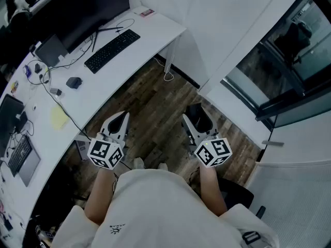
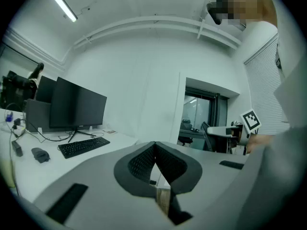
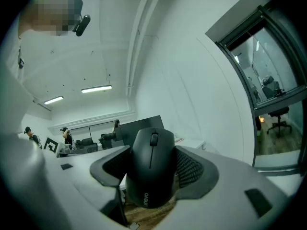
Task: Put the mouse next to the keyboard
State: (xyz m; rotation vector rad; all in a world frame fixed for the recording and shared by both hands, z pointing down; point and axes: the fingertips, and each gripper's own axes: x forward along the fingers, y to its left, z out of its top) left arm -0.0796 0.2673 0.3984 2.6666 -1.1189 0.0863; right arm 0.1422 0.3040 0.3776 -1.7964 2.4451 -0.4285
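A black mouse [image 3: 150,169] sits between the jaws of my right gripper [image 3: 151,152], pressed from both sides by the dark pads. In the head view this gripper [image 1: 199,119] hangs over the wooden floor, right of the white desk [image 1: 129,71], and the mouse [image 1: 198,113] shows as a dark shape at its tip. The black keyboard [image 1: 111,50] lies on the desk in front of a monitor and is also seen from the left gripper [image 2: 82,146]. My left gripper [image 1: 119,120] hovers by the desk's edge; its jaws [image 2: 154,147] meet at the tips with nothing between them.
A black monitor [image 1: 88,9] stands behind the keyboard. A small dark object [image 1: 74,82], cables and a yellow note [image 1: 58,118] lie on the desk, with another keyboard [image 1: 20,156] further left. Glass doors [image 1: 289,61] are at the right.
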